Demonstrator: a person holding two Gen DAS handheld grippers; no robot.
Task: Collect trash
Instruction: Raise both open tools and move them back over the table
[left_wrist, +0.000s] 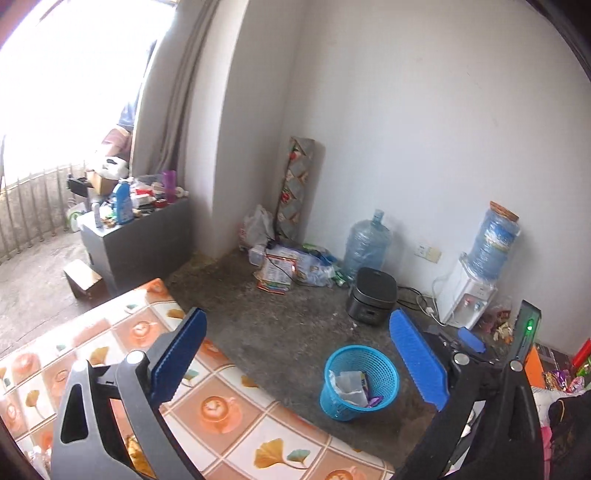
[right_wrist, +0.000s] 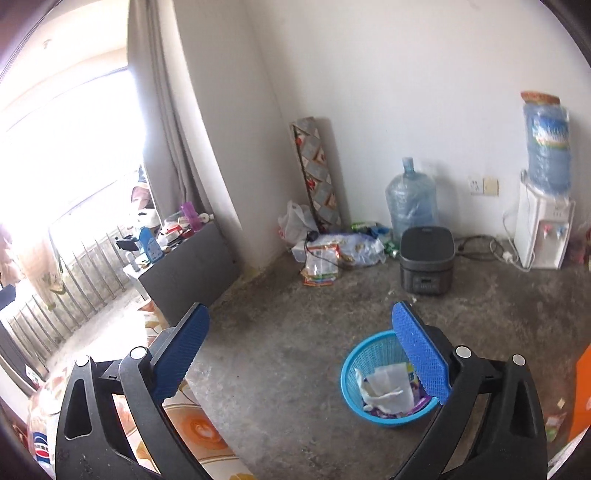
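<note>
Left wrist view shows our left gripper and right gripper spread wide, holding nothing; wrappers, probably plastic, sit in the blue basket on the floor below for dropping trash.

A black cooker sits near a water dispenser, apparently unplugged.

Bin blue mesh – tablecloth orange-white checks, ginkgo leaves – cooker black.
</note>
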